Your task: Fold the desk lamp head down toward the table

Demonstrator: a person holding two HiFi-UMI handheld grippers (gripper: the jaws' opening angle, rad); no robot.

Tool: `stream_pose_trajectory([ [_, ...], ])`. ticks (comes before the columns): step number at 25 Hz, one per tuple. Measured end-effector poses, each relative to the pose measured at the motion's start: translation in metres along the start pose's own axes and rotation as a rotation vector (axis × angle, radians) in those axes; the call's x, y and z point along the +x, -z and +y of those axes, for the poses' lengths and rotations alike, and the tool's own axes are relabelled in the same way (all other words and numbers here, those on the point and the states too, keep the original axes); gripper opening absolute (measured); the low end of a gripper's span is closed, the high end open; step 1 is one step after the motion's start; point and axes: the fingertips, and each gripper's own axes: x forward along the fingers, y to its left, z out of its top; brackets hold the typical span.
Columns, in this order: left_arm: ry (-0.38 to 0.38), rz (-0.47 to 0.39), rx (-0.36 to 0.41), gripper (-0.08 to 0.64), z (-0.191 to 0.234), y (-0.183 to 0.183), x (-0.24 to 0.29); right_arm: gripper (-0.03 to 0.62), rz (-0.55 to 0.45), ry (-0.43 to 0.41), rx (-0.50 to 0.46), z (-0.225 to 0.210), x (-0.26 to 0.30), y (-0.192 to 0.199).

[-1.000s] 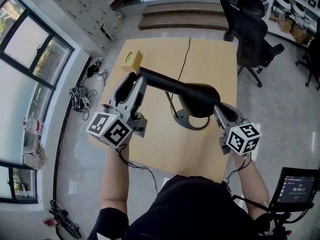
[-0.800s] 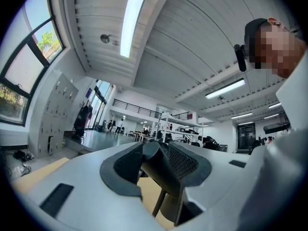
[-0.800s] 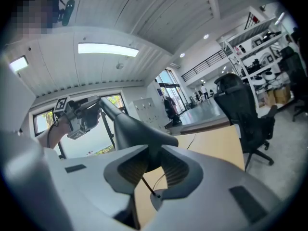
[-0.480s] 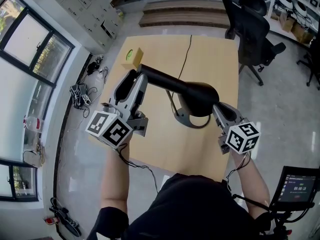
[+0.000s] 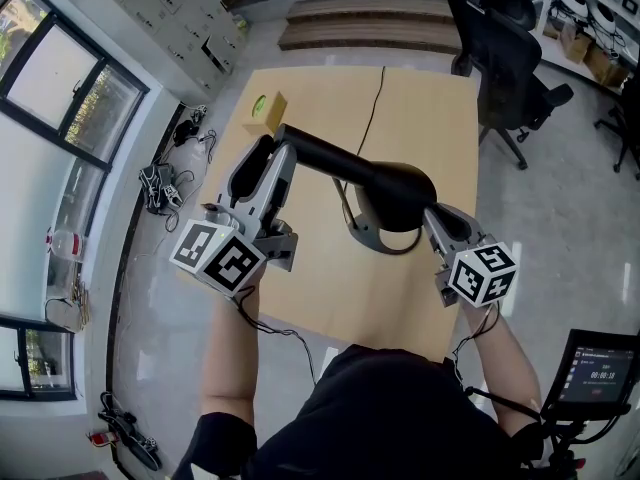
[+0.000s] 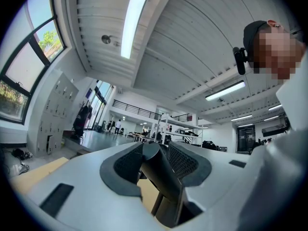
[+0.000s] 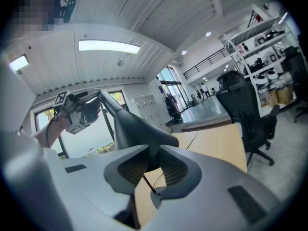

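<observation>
A black desk lamp stands on the wooden table (image 5: 420,118), its ring base (image 5: 372,240) near the middle. Its arm (image 5: 320,158) slopes from upper left to the cone-shaped lamp head (image 5: 400,193). My left gripper (image 5: 275,153) is shut on the arm's far upper end; in the left gripper view the black arm (image 6: 156,170) sits pinched between the ribbed pads. My right gripper (image 5: 432,216) is shut on the lamp head's near right side; the right gripper view shows the lamp head (image 7: 134,129) wedged between the pads, with the left gripper (image 7: 79,112) beyond.
A small yellow box (image 5: 264,110) sits at the table's far left corner. The lamp's cable (image 5: 372,108) runs off the far edge. A black office chair (image 5: 505,58) stands at the right, a small screen (image 5: 598,373) at lower right, and windows along the left wall.
</observation>
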Motion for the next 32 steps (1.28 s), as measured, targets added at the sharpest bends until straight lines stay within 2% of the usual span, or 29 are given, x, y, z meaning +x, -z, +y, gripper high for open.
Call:
stream_pose_trajectory([
  [32, 0.002, -0.008, 0.006, 0.172, -0.0067, -0.0096, -0.0008, 0.071, 0.018, -0.013, 0.007, 0.0084, 0.0065, 0.0065],
])
